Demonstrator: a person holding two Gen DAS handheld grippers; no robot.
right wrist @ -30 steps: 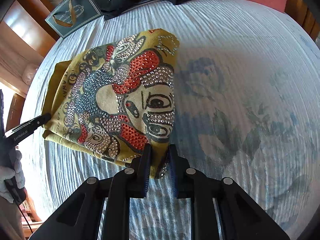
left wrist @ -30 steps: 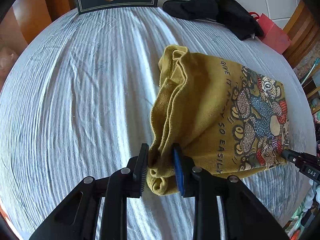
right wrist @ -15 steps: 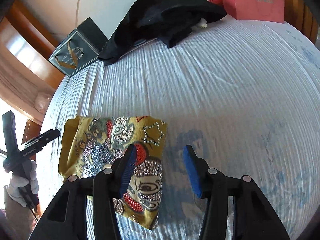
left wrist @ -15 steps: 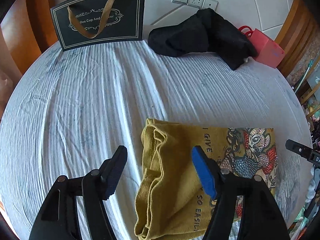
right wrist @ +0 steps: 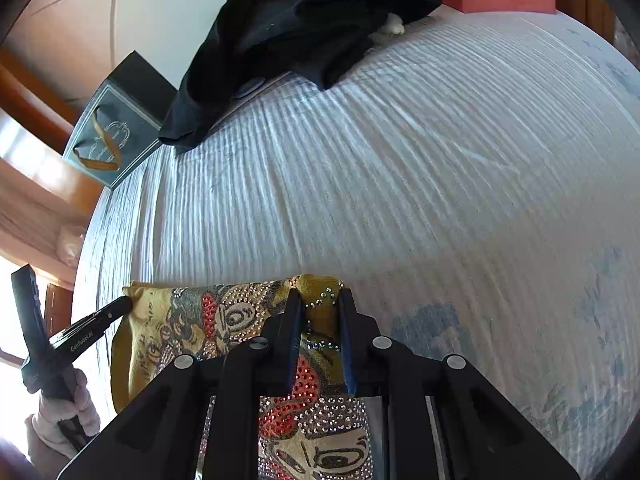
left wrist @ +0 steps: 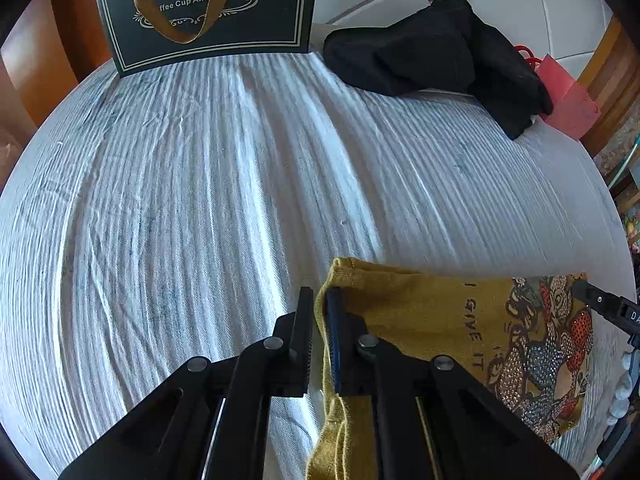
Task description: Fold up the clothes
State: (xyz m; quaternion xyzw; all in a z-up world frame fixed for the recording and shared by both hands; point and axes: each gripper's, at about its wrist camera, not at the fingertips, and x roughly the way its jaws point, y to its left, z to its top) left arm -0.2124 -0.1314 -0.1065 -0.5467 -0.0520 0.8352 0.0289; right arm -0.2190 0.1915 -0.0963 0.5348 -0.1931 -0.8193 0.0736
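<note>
A folded mustard-yellow shirt [left wrist: 432,312] with a rhinestone cartoon print lies on the white ribbed bedspread [left wrist: 240,184]. My left gripper [left wrist: 319,304] is shut on the shirt's far left corner. In the right wrist view the shirt [right wrist: 224,320] lies under my right gripper [right wrist: 320,298], which is shut on its far right corner. The left gripper's tip [right wrist: 116,306] shows at the shirt's left edge there. The right gripper's tip [left wrist: 600,300] shows at the right edge of the left wrist view.
A black garment [left wrist: 432,52] lies heaped at the head of the bed, also in the right wrist view [right wrist: 304,28]. A dark gift bag [left wrist: 208,12] leans on the wall at back left. A pink bag [left wrist: 568,100] stands at back right. Wooden bed frame on both sides.
Both grippers, open half a second ago above the shirt, have shut on its far corners. A second ago they were shut on its near edge.
</note>
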